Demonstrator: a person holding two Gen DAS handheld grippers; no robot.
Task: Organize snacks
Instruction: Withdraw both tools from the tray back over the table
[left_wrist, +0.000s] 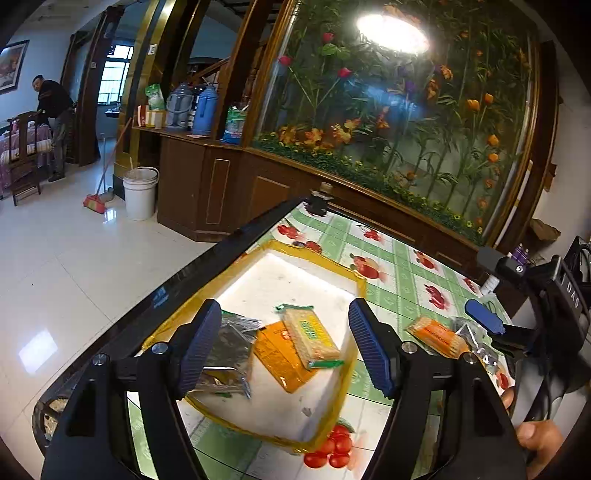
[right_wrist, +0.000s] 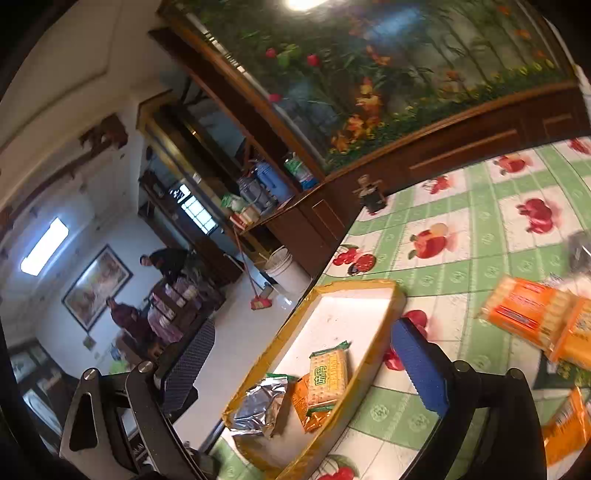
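While both tools hang over the table, the left gripper has its ribbed blue pads spread apart with nothing pressed between them, and the right gripper likewise stands wide and empty. Below them sits a shallow white foam tray with its rim wrapped in glossy yellow tape, set near the table's dark edge. Inside it lie four snacks: a green-edged cracker pack resting tilted across a flat orange packet, and beside them a crinkled silver foil pouch above a second foil pouch, both partly hidden behind the left pad. On the slick tablecloth, a green-and-white check printed with red fruit, an orange cracker pack lies outside the tray, touching a clear crinkly wrapper. The right-wrist view shows more orange packets at its blurred right border. A fingertip grips the right tool's handle. Beyond the table stands a dark wooden cabinet under a large glazed flower panel, with a white bucket and a broom on the shiny tiled floor.
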